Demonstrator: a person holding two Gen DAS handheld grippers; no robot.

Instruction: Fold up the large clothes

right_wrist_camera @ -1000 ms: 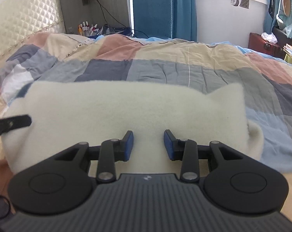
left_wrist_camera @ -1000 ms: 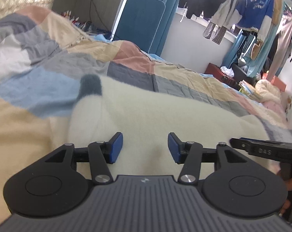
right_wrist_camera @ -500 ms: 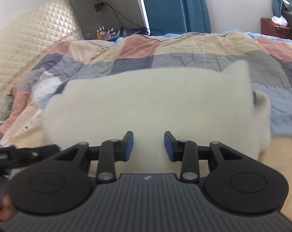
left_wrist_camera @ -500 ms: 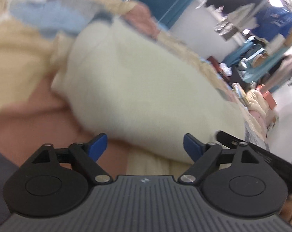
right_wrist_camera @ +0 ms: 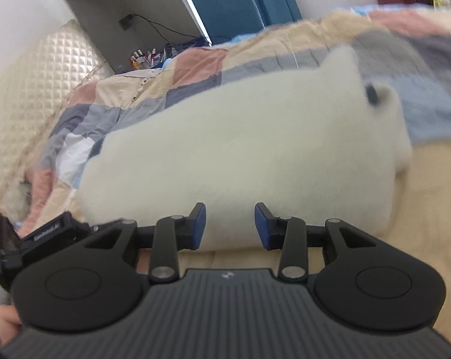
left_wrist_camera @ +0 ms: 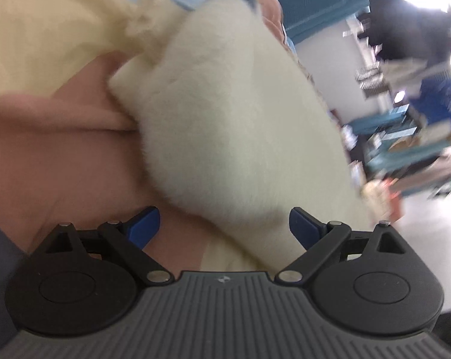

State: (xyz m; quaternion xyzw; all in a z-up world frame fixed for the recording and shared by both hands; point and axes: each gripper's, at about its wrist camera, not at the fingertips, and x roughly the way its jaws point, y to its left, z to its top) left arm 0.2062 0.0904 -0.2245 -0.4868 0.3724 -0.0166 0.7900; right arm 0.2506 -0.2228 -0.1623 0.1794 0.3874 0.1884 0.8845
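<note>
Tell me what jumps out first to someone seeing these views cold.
A big fluffy cream garment lies folded across the patchwork quilt, filling the middle of both views. The left gripper gapes wide at its near edge, and the right gripper is also open. Behind stands a blue chair.

One fluffy white garment [right_wrist_camera: 240, 155], one patchwork quilt [right_wrist_camera: 285, 56], two tools: left [left_wrist_camera: 224, 228], right [right_wrist_camera: 230, 226].
</note>
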